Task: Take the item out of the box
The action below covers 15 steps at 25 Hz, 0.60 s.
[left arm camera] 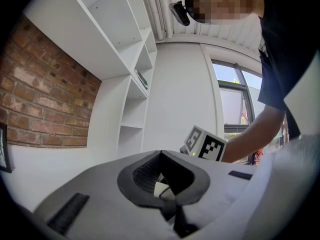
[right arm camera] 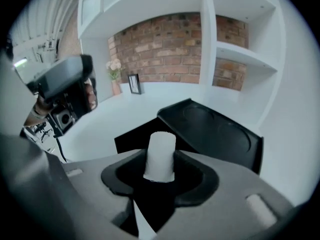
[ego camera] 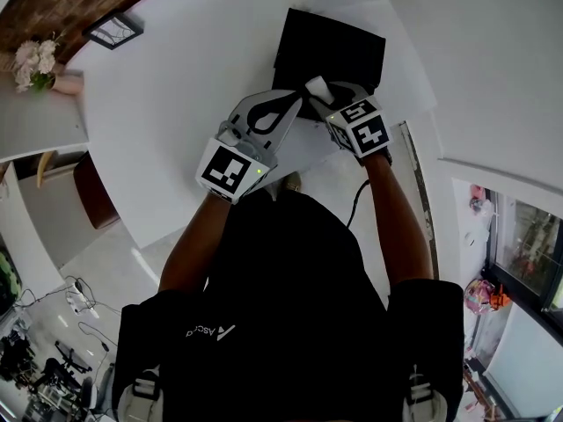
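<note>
A black box (ego camera: 330, 53) lies open on the white table, its lid (right arm camera: 215, 129) raised behind it. A white cylinder (ego camera: 315, 86) stands upright between the fingertips of my right gripper (ego camera: 324, 97), just above the box's near edge. In the right gripper view the cylinder (right arm camera: 161, 149) sits in the tip gap of the right gripper (right arm camera: 160, 159), which is shut on it. My left gripper (ego camera: 297, 97) hovers right beside it, shut, its tips meeting. In its own view the left gripper (left arm camera: 160, 154) points up and away from the box, with the right gripper's marker cube (left arm camera: 205, 145) ahead of it.
The white table (ego camera: 176, 104) runs left toward a brick wall. A vase of flowers (right arm camera: 115, 74) and a small picture frame (right arm camera: 134, 83) stand at its far end. White wall shelves (right arm camera: 235, 49) rise behind the box. A cable hangs from my right arm.
</note>
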Each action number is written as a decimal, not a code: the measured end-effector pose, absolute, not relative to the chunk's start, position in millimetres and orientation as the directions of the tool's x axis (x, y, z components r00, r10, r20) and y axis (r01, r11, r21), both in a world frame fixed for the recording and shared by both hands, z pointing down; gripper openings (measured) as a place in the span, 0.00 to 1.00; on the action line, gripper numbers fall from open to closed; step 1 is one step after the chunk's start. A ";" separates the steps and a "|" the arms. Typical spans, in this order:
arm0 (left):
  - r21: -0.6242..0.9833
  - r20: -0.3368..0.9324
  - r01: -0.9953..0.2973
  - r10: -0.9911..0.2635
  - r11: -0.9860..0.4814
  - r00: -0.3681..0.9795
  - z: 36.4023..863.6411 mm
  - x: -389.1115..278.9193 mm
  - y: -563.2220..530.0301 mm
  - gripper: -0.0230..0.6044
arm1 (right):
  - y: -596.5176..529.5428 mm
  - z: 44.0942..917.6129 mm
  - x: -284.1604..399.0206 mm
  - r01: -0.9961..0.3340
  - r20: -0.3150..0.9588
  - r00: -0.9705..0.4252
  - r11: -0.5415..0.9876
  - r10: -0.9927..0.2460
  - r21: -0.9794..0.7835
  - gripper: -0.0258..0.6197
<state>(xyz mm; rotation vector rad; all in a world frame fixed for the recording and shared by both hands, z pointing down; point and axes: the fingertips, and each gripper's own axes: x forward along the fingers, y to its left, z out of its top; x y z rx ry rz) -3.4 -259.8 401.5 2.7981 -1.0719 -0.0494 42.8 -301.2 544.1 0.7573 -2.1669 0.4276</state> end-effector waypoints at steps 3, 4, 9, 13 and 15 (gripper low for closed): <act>0.142 0.020 -0.660 -0.665 -0.738 0.747 396.5 1.6 -256.2 0.03 | -298.1 505.7 45.5 -0.663 0.664 -0.587 0.746 -0.464 -0.065 0.31; 0.140 0.020 -0.660 -0.664 -0.738 0.747 394.6 3.5 -254.4 0.03 | -295.3 491.7 46.2 -0.668 0.624 -0.609 0.741 -0.489 -0.072 0.31; 0.120 0.013 -0.651 -0.655 -0.749 0.756 383.8 16.1 -244.6 0.03 | -277.4 430.9 55.7 -0.686 0.413 -0.685 0.723 -0.600 -0.086 0.31; 0.101 0.009 -0.644 -0.646 -0.758 0.763 373.4 26.7 -235.3 0.03 | -260.4 392.2 66.8 -0.695 0.259 -0.707 0.715 -0.659 -0.077 0.31; 0.092 0.004 -0.640 -0.643 -0.763 0.766 367.8 32.1 -230.0 0.03 | -251.1 378.5 72.2 -0.701 0.207 -0.708 0.709 -0.676 -0.081 0.31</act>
